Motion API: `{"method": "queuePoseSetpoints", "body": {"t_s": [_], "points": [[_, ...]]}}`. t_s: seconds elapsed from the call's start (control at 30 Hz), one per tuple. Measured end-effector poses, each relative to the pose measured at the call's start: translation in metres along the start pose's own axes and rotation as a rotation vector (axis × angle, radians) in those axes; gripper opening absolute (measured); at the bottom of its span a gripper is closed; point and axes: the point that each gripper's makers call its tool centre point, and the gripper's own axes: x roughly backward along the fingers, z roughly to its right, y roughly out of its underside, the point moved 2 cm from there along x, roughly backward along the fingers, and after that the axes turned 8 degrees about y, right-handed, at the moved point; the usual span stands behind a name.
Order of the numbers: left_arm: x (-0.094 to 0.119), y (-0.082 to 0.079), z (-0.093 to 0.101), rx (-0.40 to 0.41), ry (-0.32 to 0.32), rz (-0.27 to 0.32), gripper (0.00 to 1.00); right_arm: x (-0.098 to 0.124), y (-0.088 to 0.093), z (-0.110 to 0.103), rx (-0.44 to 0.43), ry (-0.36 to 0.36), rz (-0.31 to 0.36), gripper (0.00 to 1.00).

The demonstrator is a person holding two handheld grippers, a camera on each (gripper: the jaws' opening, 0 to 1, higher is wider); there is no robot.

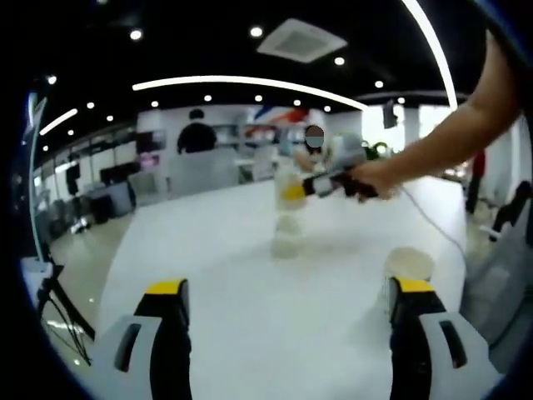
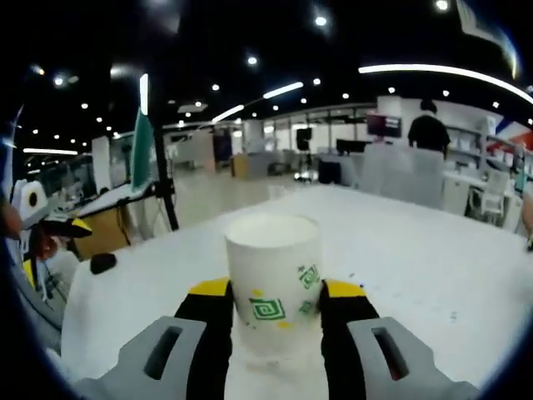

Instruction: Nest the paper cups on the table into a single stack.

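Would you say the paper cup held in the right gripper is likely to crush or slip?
The paper cup looks thin-walled, so a hard squeeze would probably dent it. The right gripper clamps its tapered sides, so it might slide. It is probably light.

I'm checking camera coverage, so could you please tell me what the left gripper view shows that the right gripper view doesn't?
Left gripper view: the right tool held by a hand above two stacked cups, plus a loose cup by the open left tool. Right gripper view: the right tool shut on a printed cup. Both share the white table.
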Motion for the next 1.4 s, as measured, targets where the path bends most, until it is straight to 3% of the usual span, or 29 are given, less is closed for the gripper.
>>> {"method": "queuePoseSetpoints", "body": {"t_s": [0.4, 0.97, 1.4], "points": [[-0.002, 0.002, 0.007, 0.017, 0.032, -0.007, 0.98, 0.023, -0.027, 0.000, 0.020, -0.014, 0.020, 0.37], [0.002, -0.002, 0.010, 0.024, 0.035, 0.001, 0.98, 0.043, -0.026, -0.020, 0.019, -0.057, -0.015, 0.37], [0.005, -0.012, 0.015, 0.019, 0.038, 0.022, 0.98, 0.062, -0.034, -0.041, 0.037, -0.088, -0.001, 0.37]]}}
